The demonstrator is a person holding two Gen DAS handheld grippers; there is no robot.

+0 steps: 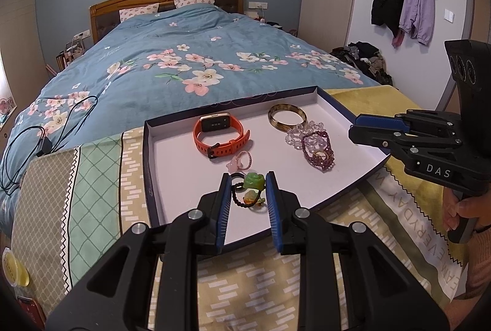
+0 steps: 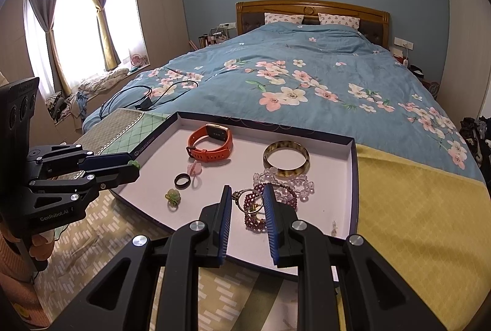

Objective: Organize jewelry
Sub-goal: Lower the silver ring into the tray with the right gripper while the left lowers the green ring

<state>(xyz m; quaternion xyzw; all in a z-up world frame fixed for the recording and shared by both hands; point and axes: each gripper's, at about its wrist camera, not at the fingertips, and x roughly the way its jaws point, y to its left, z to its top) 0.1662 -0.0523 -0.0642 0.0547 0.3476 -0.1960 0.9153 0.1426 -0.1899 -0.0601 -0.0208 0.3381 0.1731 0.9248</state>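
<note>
A shallow white tray (image 1: 172, 165) with dark walls lies on the patterned cloth. In it are an orange watch (image 1: 219, 134), an amber bangle (image 1: 287, 116), clear beads (image 1: 302, 131), a purple bead bracelet (image 1: 319, 151), a pink ring (image 1: 241, 160), a black ring (image 2: 183, 179) and a small green ring (image 2: 172, 196). My left gripper (image 1: 247, 193) is shut on a green jade pendant (image 1: 254, 181) with a dark bead cord, held above the tray's near edge. My right gripper (image 2: 245, 202) is open over the purple bead bracelet (image 2: 254, 208) and a gold ring (image 2: 247, 200).
The tray's far side (image 2: 264, 124) rests against a bed with a blue floral quilt (image 2: 307, 79). A black charger cable (image 1: 46, 134) lies on the quilt at left. Yellow cloth (image 2: 414, 208) lies right of the tray. A hand (image 1: 466, 211) holds the right gripper's grip.
</note>
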